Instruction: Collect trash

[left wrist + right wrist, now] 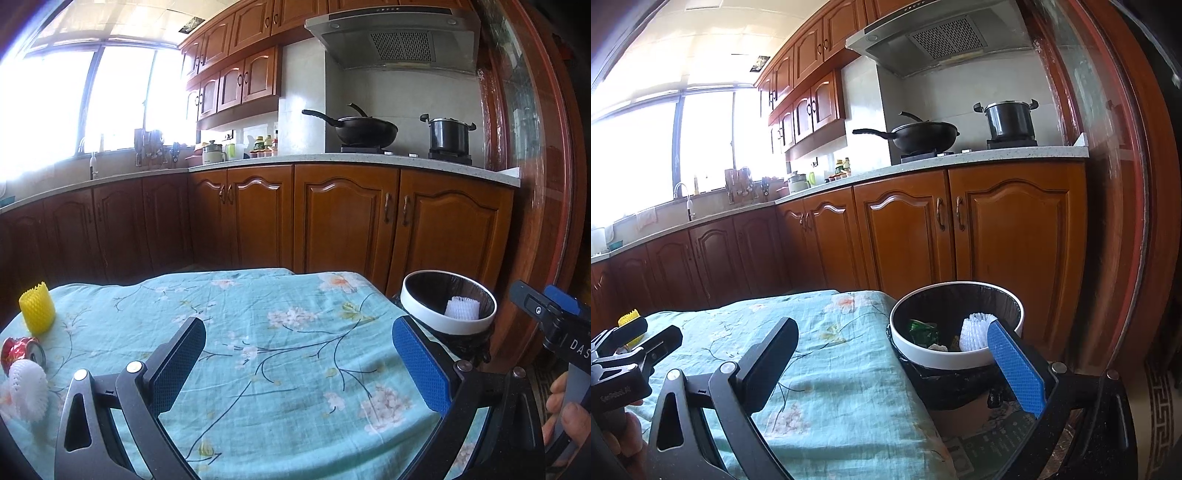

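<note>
Trash remaining, a crushed red metal can (23, 352), white foam net (27, 391) and yellow foam net (37, 308), lies left of the left gripper (299, 365) fingers. Both that and the right gripper (892, 363) are held spread wide, gripping nothing. The light nets may be squashed or slipped; a drop could miss the white-rimmed, black-lined round bin (955, 360) beside the right finger.

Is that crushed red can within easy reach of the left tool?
Probably yes. The left tool is open and holds nothing, and the crushed red can lies on the tablecloth off to its left, beside white foam netting; nothing stands between them.
</note>
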Motion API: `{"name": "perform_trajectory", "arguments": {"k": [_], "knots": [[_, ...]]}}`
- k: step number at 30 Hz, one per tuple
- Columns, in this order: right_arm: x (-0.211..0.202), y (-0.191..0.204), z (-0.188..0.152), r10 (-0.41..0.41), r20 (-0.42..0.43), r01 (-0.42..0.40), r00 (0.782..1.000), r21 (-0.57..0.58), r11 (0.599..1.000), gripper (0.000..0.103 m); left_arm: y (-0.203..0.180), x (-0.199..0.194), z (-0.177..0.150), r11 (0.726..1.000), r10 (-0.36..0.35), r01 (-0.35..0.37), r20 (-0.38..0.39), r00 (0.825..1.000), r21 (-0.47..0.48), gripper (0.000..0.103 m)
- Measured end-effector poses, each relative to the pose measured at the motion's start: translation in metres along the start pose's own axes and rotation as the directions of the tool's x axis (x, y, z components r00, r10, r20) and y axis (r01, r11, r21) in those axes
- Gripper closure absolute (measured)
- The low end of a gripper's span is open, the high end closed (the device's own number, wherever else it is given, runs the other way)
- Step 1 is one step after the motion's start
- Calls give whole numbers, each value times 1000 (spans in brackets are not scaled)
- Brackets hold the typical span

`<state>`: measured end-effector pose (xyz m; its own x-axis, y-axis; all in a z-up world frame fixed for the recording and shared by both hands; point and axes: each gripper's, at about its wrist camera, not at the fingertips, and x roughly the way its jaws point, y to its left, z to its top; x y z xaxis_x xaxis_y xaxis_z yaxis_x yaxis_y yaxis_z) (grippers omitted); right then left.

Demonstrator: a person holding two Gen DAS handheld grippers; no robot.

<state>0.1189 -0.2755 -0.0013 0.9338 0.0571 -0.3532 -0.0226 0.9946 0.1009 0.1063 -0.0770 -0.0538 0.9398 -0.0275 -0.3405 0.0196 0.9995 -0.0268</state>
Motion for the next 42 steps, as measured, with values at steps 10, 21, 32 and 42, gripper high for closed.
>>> {"name": "perform_trajectory", "arguments": {"k": [10,21,32,42], "knots": [[-4,2,4,6,11,-6,1000,0,1000,0,4,2,-1,1000,-3,3,10,1000,9,1],[-6,3,4,9,11,-9,1000,3,1000,0,7,2,-2,1000,-7,6,16,1000,20,1],[-4,5,3,15,7,-15,1000,3,1000,0,9,3,-4,1000,-12,12,22,1000,26,1],[-3,10,3,22,2,-22,1000,-4,1000,0,11,4,-4,1000,-16,16,18,1000,26,1]]}}
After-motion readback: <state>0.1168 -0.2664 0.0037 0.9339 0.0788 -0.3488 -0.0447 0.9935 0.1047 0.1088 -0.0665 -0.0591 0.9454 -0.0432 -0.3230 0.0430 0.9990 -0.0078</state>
